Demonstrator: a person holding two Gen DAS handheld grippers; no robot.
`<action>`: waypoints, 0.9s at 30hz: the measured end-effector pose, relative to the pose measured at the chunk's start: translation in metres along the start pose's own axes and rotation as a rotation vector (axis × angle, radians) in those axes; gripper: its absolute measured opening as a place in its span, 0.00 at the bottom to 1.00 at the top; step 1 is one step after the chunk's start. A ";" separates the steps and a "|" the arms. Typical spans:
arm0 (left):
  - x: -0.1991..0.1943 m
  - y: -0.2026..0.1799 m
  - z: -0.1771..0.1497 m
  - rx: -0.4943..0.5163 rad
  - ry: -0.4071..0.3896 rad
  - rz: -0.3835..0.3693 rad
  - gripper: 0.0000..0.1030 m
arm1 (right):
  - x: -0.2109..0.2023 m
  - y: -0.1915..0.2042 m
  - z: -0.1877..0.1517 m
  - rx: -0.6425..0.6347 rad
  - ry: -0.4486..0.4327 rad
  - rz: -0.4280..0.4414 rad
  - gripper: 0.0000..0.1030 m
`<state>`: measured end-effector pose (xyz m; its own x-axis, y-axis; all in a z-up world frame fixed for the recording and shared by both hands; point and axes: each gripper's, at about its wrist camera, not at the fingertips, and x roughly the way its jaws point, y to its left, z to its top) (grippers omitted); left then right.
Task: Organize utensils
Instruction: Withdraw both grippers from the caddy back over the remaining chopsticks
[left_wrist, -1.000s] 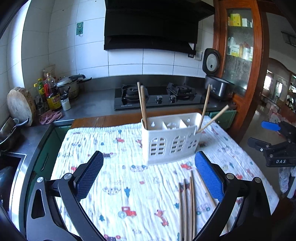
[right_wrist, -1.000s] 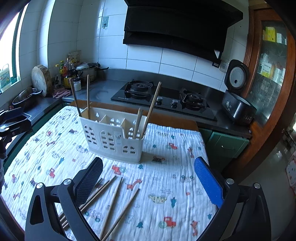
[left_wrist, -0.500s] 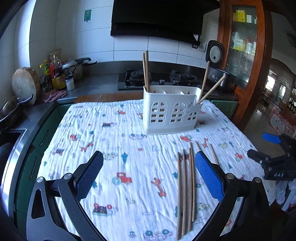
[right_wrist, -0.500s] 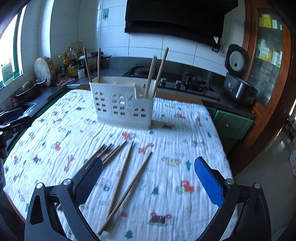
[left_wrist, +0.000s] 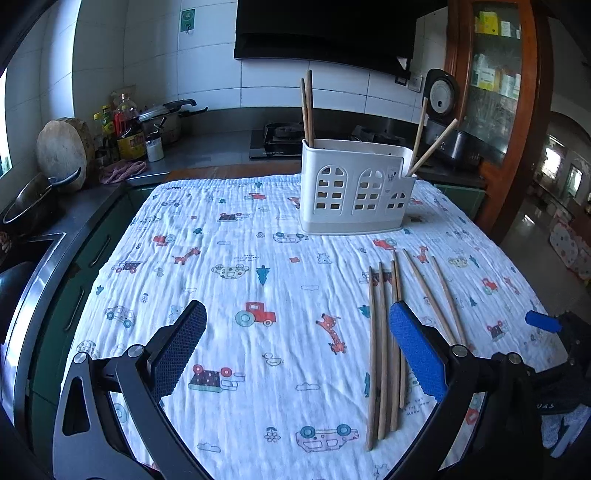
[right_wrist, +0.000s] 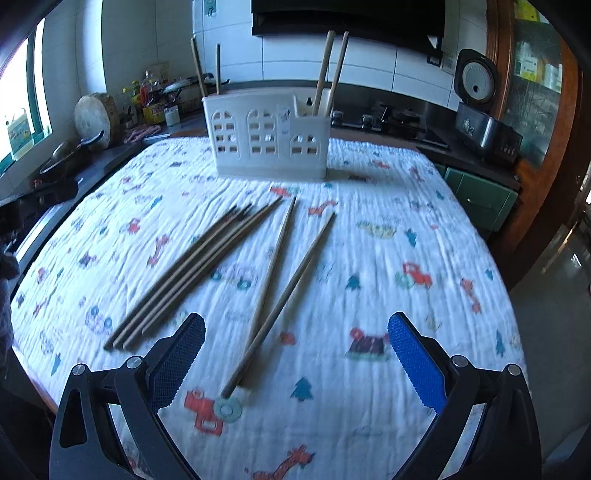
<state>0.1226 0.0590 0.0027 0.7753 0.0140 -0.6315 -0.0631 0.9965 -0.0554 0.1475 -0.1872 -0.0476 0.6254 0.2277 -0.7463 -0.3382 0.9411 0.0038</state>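
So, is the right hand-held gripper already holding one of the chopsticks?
No, the right hand-held gripper is open and empty, and the loose chopsticks lie flat on the printed cloth in front of it.

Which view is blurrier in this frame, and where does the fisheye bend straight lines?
Right wrist: motion blur smears the loose chopsticks and the cloth print; the holder stays fairly sharp. Left wrist: crisp throughout, chopsticks clean-edged. Both: fisheye bows the wooden cabinet frame and wall tiles near the edges, with dark corner vignetting.

white tiled wall (left_wrist: 210, 74), dark range hood (left_wrist: 325, 33).
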 end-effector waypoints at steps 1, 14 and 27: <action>0.000 0.001 -0.001 -0.003 0.003 0.000 0.95 | 0.002 0.001 -0.005 -0.001 0.011 0.000 0.93; 0.007 0.008 -0.010 -0.034 0.031 -0.006 0.95 | 0.026 0.010 -0.028 -0.061 0.084 -0.082 0.93; 0.013 0.006 -0.016 -0.040 0.054 -0.017 0.95 | 0.027 -0.012 -0.029 -0.029 0.088 -0.140 0.93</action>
<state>0.1229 0.0634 -0.0181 0.7417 -0.0090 -0.6707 -0.0756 0.9924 -0.0968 0.1475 -0.1998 -0.0872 0.6045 0.0714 -0.7934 -0.2730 0.9542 -0.1221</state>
